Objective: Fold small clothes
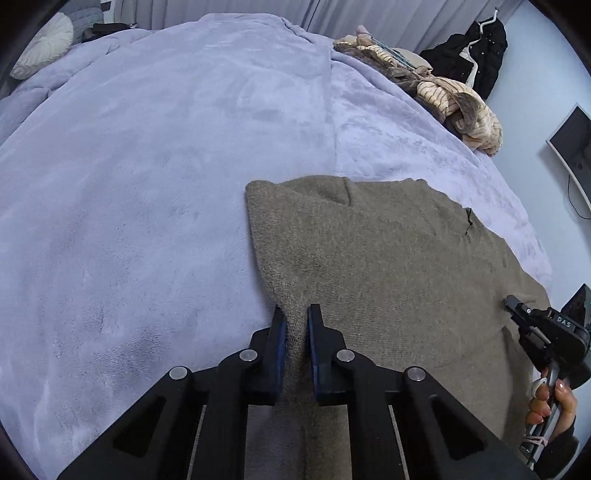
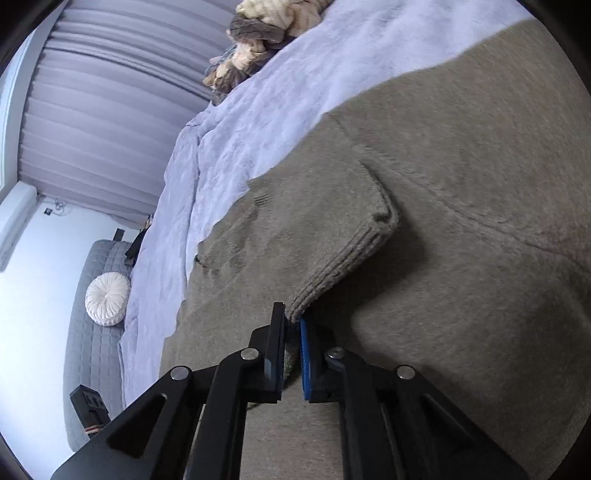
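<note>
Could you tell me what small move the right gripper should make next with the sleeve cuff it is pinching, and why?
Probably carry the cuff a little further across the sweater body and lay it flat. The right gripper pinches the ribbed cuff, which stands lifted off the body, while the left gripper grips a raised fold at the sweater's left edge.

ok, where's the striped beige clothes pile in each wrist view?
Left wrist: striped clothes pile upper right, at the bed's far edge.
Right wrist: same pile top centre, partly cut off by the frame.
Shared landmark: round white cushion, upper left in left wrist, lower left in right wrist.
</note>
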Motion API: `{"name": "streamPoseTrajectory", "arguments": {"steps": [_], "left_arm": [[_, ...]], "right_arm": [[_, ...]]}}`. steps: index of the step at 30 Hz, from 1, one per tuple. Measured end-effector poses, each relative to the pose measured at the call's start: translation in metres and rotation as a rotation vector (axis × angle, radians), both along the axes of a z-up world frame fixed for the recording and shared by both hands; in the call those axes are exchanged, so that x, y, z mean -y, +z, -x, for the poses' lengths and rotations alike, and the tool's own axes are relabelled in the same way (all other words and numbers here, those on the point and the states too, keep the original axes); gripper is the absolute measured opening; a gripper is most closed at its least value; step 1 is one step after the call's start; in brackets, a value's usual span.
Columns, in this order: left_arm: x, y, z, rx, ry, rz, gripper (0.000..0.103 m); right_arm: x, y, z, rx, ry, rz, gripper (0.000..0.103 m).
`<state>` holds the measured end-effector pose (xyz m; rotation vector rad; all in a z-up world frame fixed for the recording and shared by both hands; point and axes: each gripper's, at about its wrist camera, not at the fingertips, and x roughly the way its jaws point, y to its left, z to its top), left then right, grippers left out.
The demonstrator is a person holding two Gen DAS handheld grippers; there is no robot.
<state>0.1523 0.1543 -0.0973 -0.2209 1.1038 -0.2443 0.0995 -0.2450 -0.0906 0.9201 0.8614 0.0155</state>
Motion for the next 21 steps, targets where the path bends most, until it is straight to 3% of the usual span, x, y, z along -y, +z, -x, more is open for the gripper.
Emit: {"name": "streamPoseTrajectory", "arguments": {"steps": [2, 5, 8, 10, 13, 14, 17, 21], "left_arm": [[-0.001, -0.011, 0.002, -0.012, -0.003, -0.009, 0.012], [0.004, -0.013, 0.008, 0.04, -0.025, -0.058, 0.013], [-0.004, -0.006, 0.011, 0.042, 0.013, -0.046, 0.013], [-0.011, 0.002, 0.015, 0.06, 0.045, -0.054, 0.013], [-0.015, 0.02, 0.018, 0.11, 0.076, -0.096, 0.013], [-0.014, 0.026, 0.018, 0.128, 0.073, -0.093, 0.013], [-0.002, 0.04, 0.014, 0.161, 0.046, -0.093, 0.013], [0.028, 0.025, 0.006, 0.134, 0.009, -0.169, 0.013]], "right_arm": [[-0.008, 0.007, -0.003, 0.003, 0.024, 0.049, 0.008], [-0.004, 0.0, 0.0, -0.082, -0.011, 0.145, 0.009], [0.017, -0.01, 0.021, -0.094, -0.061, 0.093, 0.008], [0.031, -0.004, 0.037, -0.111, -0.113, 0.129, 0.008], [0.051, 0.006, 0.055, -0.106, -0.162, 0.114, 0.009], [0.052, 0.009, 0.057, -0.099, -0.167, 0.116, 0.015], [0.048, 0.021, 0.054, -0.045, -0.148, 0.122, 0.016], [0.024, 0.027, 0.03, -0.007, -0.052, 0.14, 0.016]]}}
